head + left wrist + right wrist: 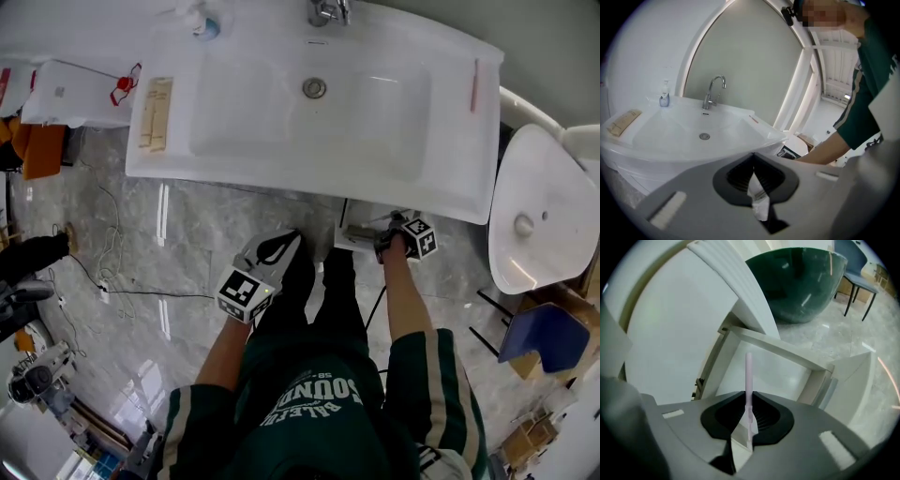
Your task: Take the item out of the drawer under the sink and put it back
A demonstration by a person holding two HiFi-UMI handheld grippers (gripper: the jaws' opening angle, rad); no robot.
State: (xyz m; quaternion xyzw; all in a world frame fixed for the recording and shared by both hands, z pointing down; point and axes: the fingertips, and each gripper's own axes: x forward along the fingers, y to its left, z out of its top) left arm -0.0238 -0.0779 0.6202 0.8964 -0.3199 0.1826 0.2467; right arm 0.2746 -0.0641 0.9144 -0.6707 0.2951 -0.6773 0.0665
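White sink counter [445, 159] carries 2 beige packets [161, 114] left, pink stick [474, 84] right.

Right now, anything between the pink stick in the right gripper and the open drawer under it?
Nothing. The right gripper view shows the pink stick, clamped in the right gripper, over the drawer, whose white inside is bare there.
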